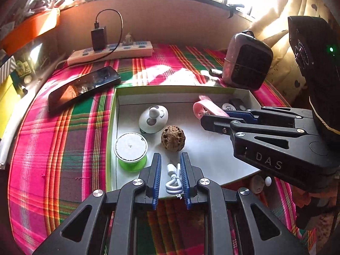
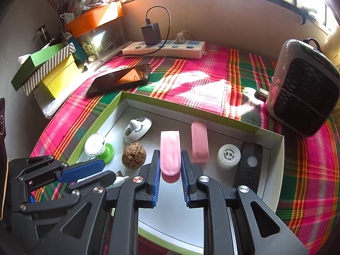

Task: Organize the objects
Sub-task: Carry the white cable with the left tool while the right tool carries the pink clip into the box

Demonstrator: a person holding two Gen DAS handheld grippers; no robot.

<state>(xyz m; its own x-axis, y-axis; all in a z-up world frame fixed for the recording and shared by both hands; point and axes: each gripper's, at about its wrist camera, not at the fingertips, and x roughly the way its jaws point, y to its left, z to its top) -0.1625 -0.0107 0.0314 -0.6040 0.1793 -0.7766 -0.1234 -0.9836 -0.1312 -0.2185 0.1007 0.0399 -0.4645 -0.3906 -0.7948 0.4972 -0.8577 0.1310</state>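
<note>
Objects for sorting are lying inside a shallow white box (image 2: 274,146) with a green rim, which is resting on the bench under a pink and green plaid cloth (image 2: 212,78). Behind the box a grey speaker (image 2: 301,89) is standing on the right, a white power strip (image 2: 163,50) is running along the wall with a black charger (image 2: 151,33) plugged in, and a black phone (image 2: 119,79) is lying flat on the left. The right claw (image 2: 170,170) is pinching a pink strip (image 2: 170,150) between its blue pads, its lower end hanging just above the box floor, beside a second pink piece (image 2: 199,142). The left claw (image 1: 170,176) is closing narrowly on a coiled white cable (image 1: 174,182) at the box's near edge. Elsewhere in the box are sitting a white oval gadget with a smiling face (image 2: 137,129), a black ridged device (image 2: 249,167), a green spool (image 2: 99,146) with a white top, a white cap (image 2: 228,155), and a brown walnut (image 2: 134,155) near the middle.
</note>
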